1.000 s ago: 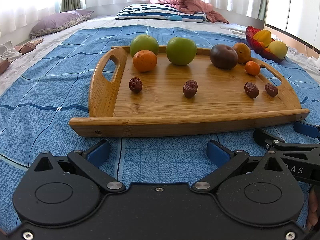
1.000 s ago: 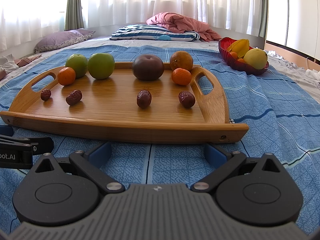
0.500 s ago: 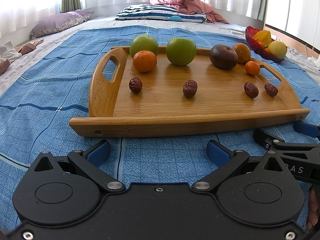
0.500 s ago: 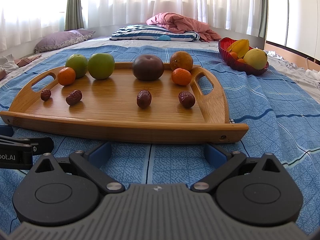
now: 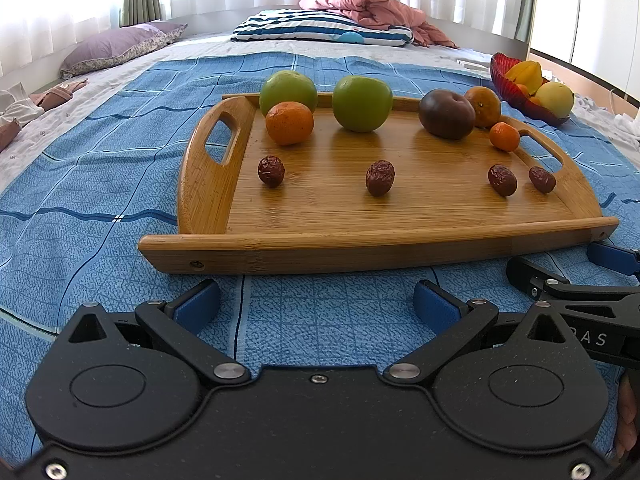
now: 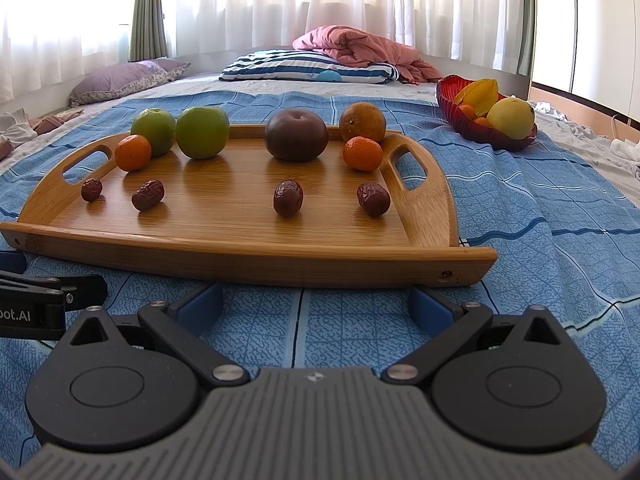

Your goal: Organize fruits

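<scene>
A bamboo tray (image 5: 400,240) (image 6: 224,252) lies on the blue bedspread. Along its back stand two green apples (image 5: 362,98) (image 6: 203,132), a dark plum (image 5: 447,113) (image 6: 296,135) and oranges (image 5: 289,123) (image 6: 362,122), with a small mandarin (image 5: 504,136) (image 6: 362,154) beside the right handle. Several red dates (image 5: 380,177) (image 6: 287,197) lie in a row nearer the front. My left gripper (image 5: 316,304) is open just before the tray's front rail, nothing between its blue pads. My right gripper (image 6: 316,304) is open too, low before the tray's right front corner.
A red glass bowl (image 5: 505,80) (image 6: 456,120) holding a starfruit, a yellow fruit and small oranges sits on the bed to the tray's far right. Pillows (image 6: 304,70) and a pink quilt lie at the head of the bed. A hand shows at the left view's lower right edge.
</scene>
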### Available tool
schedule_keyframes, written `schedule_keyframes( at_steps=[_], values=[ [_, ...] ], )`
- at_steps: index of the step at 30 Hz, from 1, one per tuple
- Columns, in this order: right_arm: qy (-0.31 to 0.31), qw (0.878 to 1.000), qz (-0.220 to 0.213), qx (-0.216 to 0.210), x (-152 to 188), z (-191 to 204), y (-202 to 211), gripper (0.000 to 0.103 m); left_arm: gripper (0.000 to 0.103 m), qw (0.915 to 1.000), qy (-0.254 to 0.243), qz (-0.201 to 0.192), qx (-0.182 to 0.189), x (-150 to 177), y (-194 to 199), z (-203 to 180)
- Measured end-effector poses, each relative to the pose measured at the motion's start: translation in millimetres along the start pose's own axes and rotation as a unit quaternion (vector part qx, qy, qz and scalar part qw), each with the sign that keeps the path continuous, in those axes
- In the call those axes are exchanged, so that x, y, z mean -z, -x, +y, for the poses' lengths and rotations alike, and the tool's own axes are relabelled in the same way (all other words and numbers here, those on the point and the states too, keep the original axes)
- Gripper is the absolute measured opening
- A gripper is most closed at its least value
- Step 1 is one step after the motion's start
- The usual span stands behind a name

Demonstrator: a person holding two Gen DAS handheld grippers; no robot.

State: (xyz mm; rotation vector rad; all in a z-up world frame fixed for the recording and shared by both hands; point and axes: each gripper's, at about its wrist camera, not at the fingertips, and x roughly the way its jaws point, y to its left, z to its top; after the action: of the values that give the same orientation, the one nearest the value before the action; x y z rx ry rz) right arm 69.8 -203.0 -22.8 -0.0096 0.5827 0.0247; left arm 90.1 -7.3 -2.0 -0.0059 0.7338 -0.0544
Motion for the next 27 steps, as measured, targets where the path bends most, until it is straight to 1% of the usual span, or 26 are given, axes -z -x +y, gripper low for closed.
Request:
schedule_keyframes(
  at_steps=[27],
  values=[
    [0.001, 1.0, 0.0, 0.0, 0.1, 0.3, -0.1, 0.103, 0.103, 1.0, -0.002, -0.002, 0.001, -1.1, 0.1, -0.4]
  ],
)
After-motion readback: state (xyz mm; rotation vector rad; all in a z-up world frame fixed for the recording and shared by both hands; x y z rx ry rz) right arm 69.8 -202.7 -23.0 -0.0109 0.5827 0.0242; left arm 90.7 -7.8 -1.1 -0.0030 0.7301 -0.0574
